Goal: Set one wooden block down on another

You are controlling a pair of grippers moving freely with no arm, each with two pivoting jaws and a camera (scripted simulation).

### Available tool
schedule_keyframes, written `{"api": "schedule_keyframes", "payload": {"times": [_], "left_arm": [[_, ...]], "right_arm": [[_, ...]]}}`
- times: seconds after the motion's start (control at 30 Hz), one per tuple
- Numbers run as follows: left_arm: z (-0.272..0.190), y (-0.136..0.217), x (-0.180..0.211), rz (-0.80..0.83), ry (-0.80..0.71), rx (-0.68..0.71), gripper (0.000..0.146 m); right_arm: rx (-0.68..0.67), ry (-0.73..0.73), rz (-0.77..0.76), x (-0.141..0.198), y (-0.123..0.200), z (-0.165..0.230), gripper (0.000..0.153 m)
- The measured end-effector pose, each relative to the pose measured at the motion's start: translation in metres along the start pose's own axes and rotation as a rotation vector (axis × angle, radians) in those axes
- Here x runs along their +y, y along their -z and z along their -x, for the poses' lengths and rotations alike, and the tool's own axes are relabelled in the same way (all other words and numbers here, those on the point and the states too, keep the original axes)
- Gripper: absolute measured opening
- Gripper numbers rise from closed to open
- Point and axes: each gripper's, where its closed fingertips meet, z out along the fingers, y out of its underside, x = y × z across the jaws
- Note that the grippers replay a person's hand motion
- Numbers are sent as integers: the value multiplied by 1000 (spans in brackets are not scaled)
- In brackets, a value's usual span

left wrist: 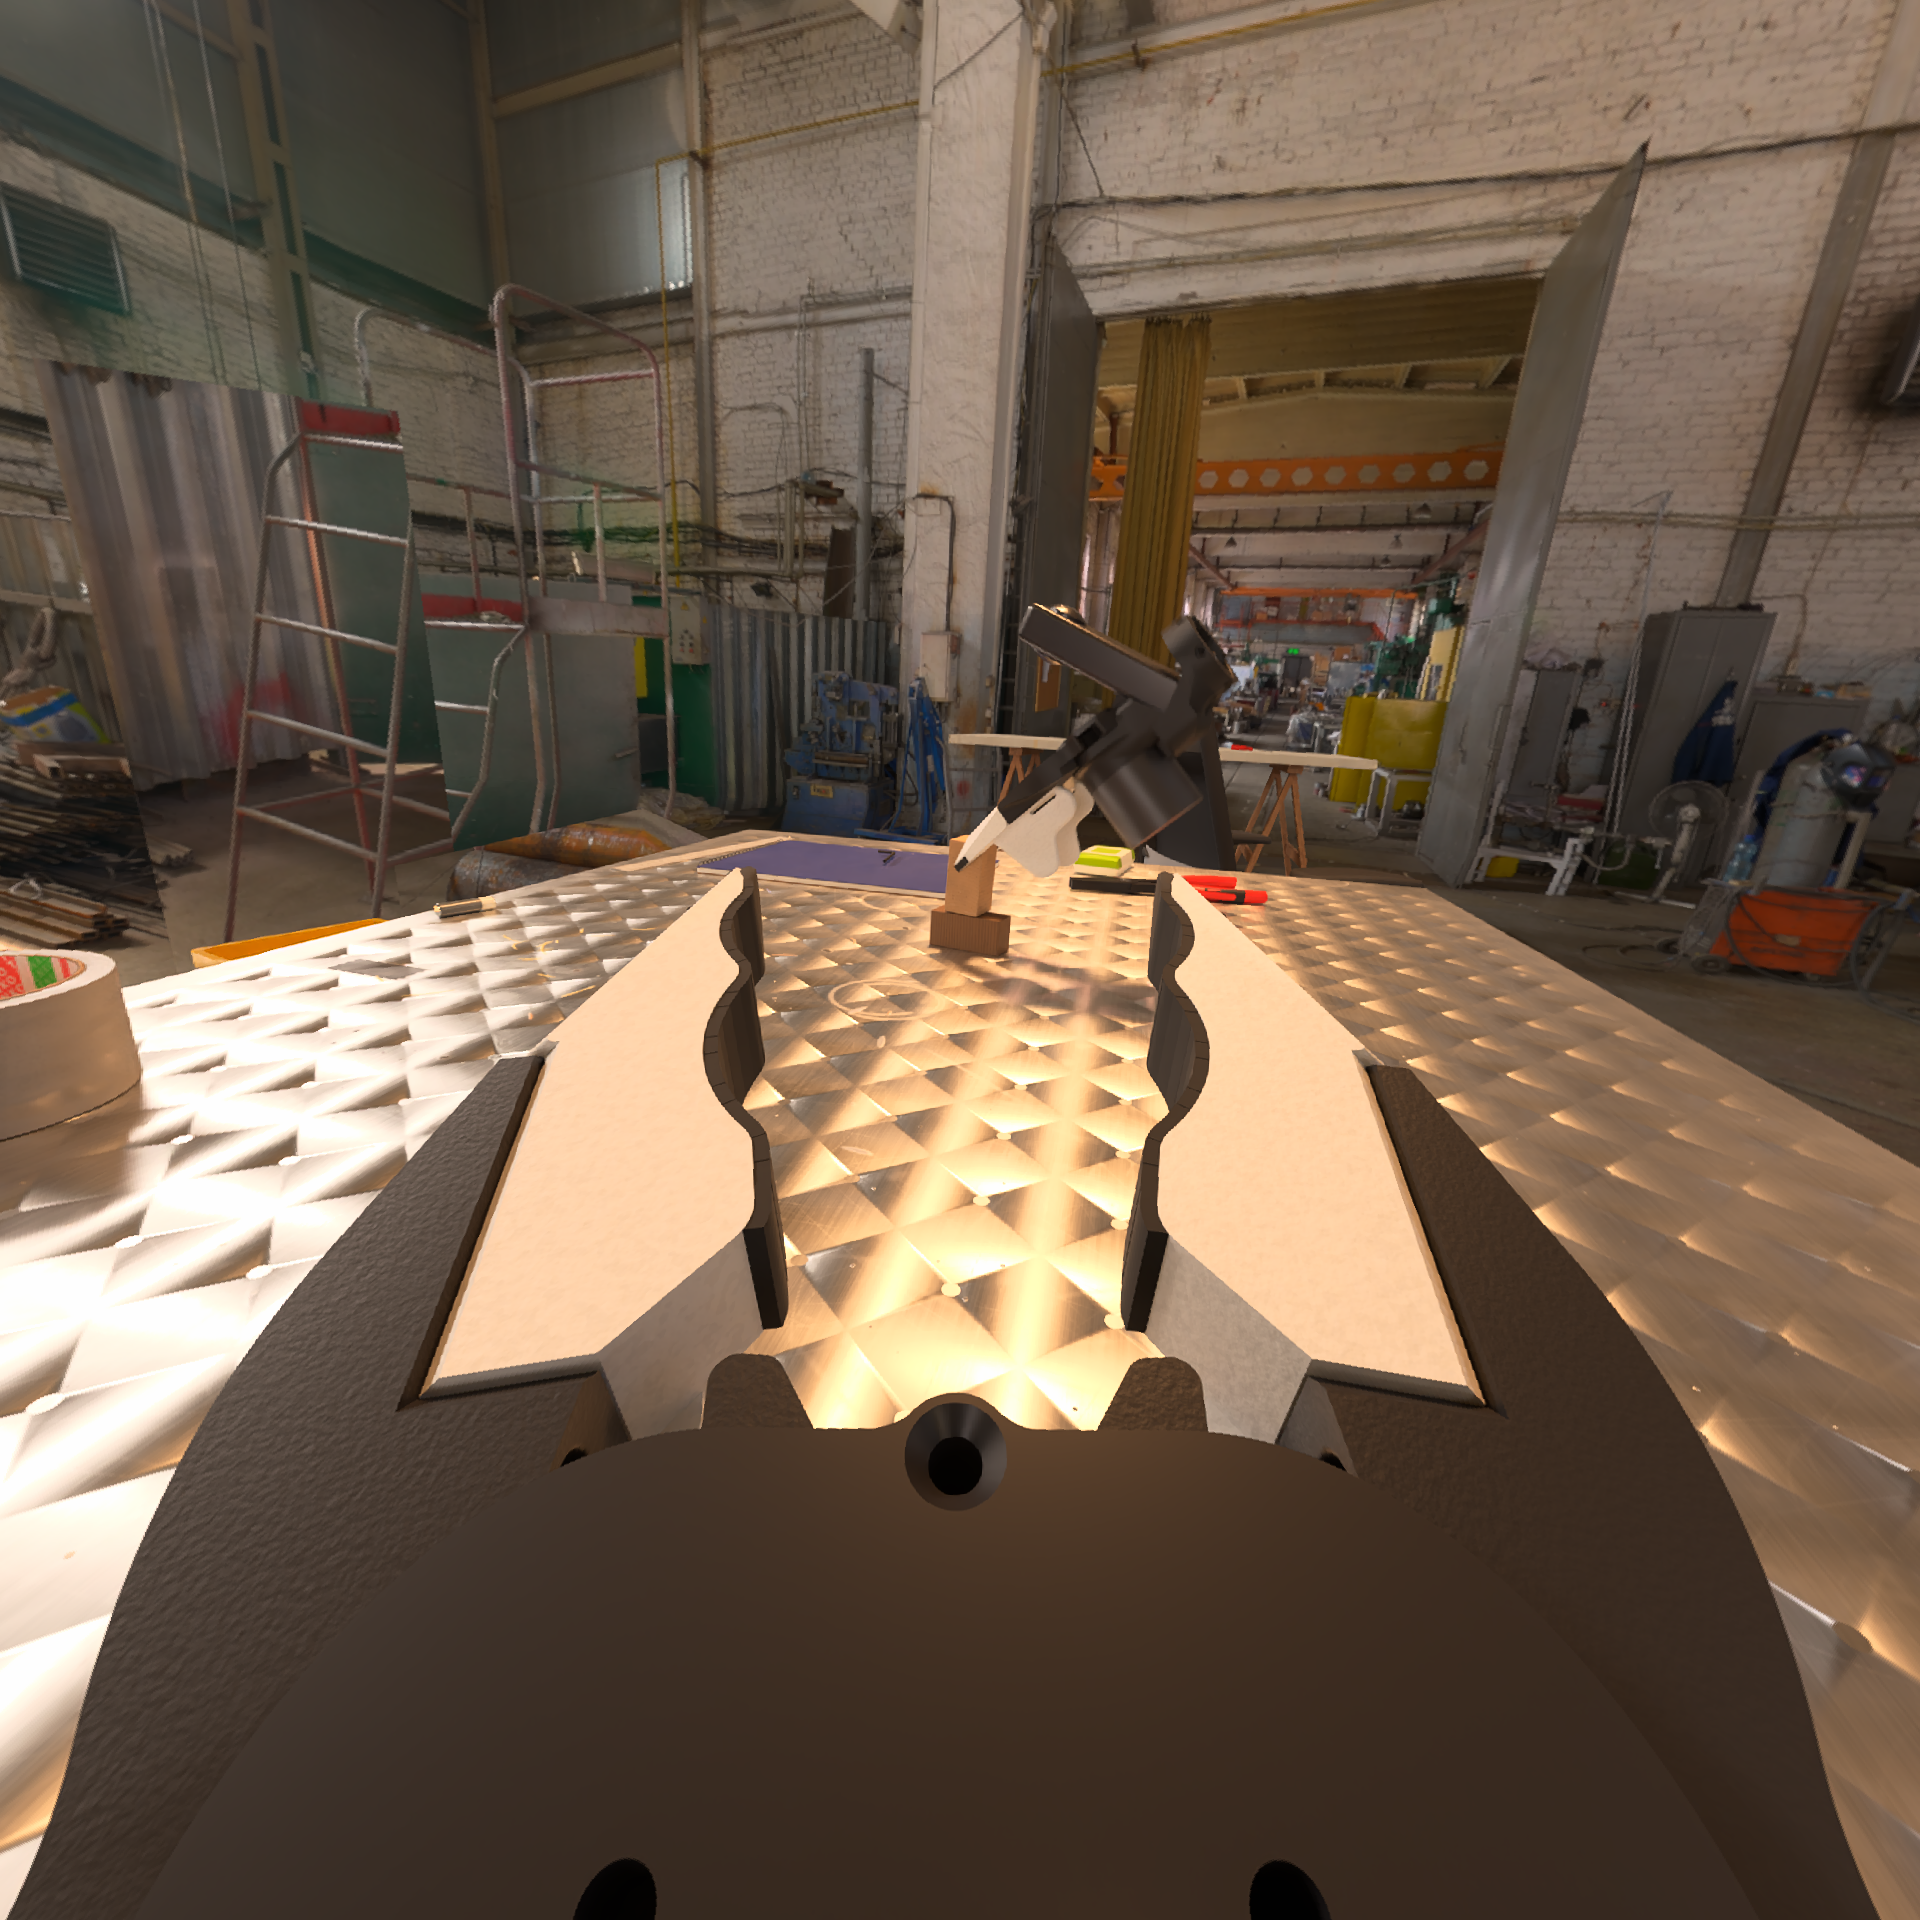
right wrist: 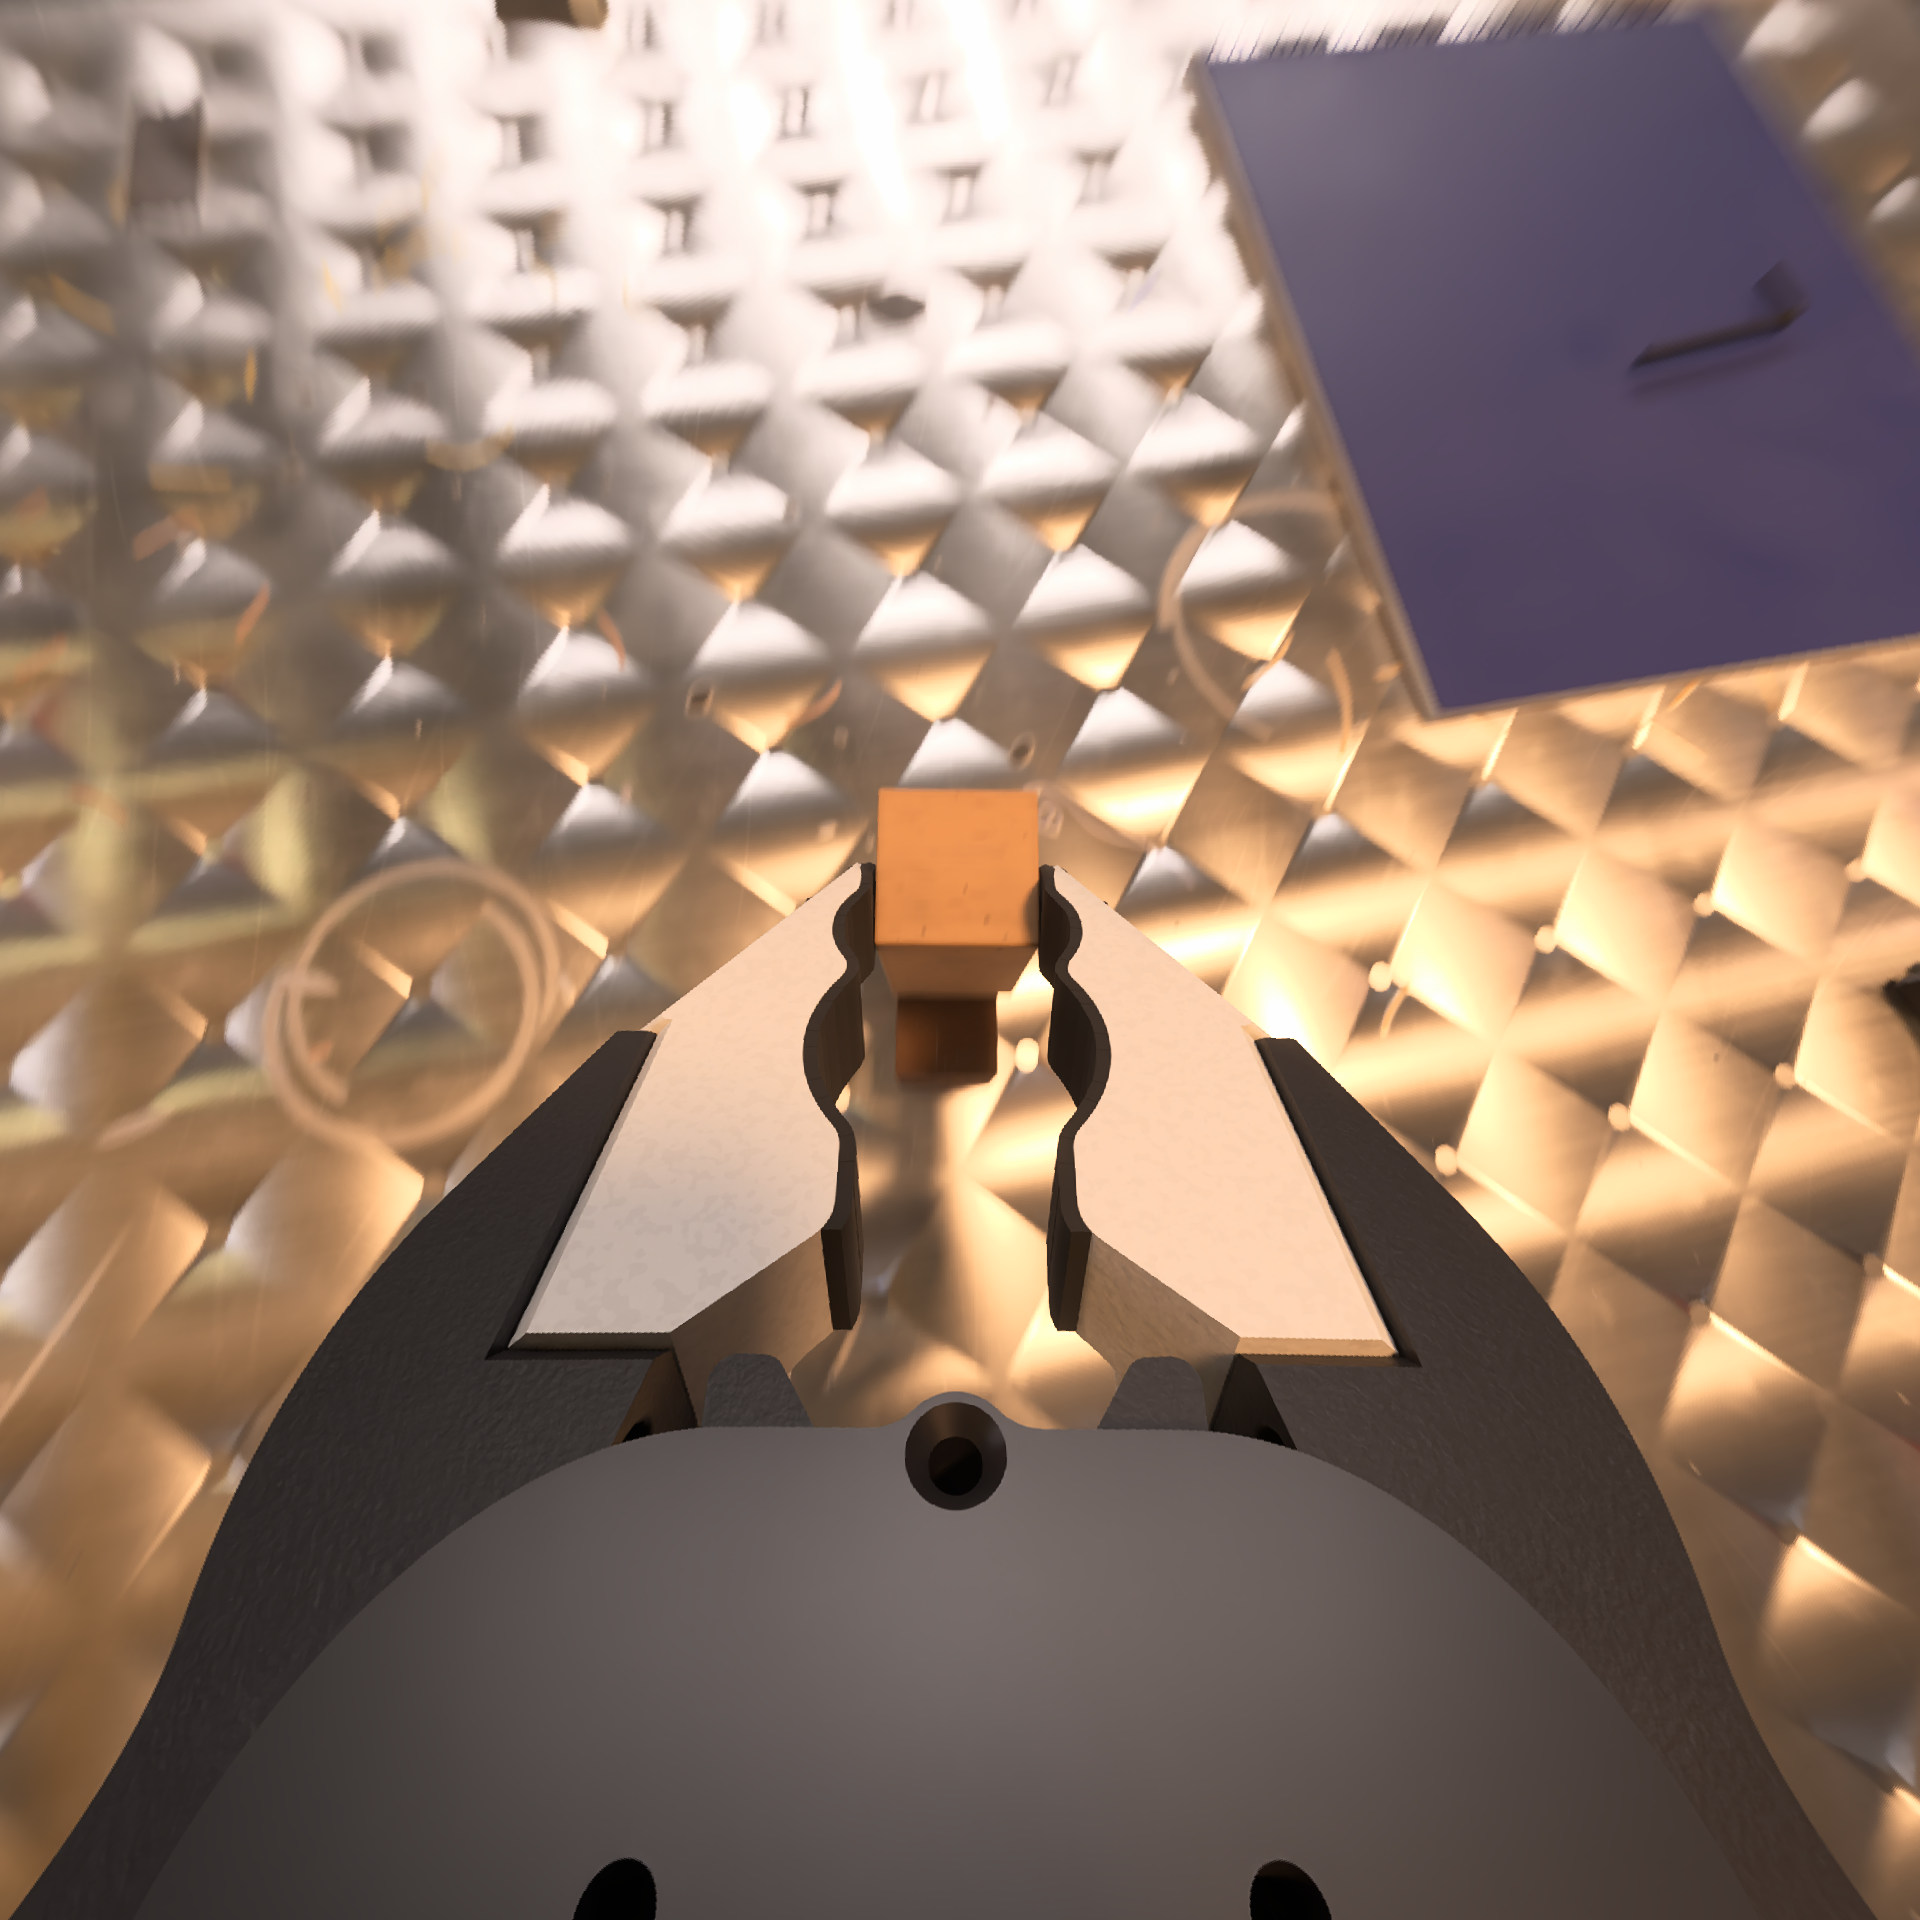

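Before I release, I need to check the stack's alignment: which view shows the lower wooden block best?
The left wrist view: the lower block shows whole on the steel table, side-on, the upper block standing on it in the right gripper. In the right wrist view only part of it peeks out beneath the upper block.

Your bench [left wrist: 1455, 1091] is brushed silver metal embossed in a diamond pattern, glowing amber where light strikes it. You see two tan wooden blocks, the upper block [right wrist: 956, 883] paler orange, the lower block [right wrist: 943, 1039] darker brown. A violet-blue notebook [right wrist: 1558, 364] lies toward the far edge; beside it sit a lime-green pad [left wrist: 1104, 858] and a red marker [left wrist: 1231, 891]. Your jaws are cream with charcoal pads [left wrist: 740, 1039].
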Motion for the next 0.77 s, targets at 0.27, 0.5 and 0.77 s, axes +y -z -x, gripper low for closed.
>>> {"api": "schedule_keyframes", "payload": {"times": [0.27,0.5,0.77], "left_arm": [[-2,-1,4,23,-24,5,75],[-1,-2,5,31,-35,-4,75],[1,-2,0,49,-139,-48,77]], "right_arm": [[39,37,144,9,14,-3,53],[63,39,-554,-99,127,14,79],[-124,138,-1112,-140,250,60,132]]}}
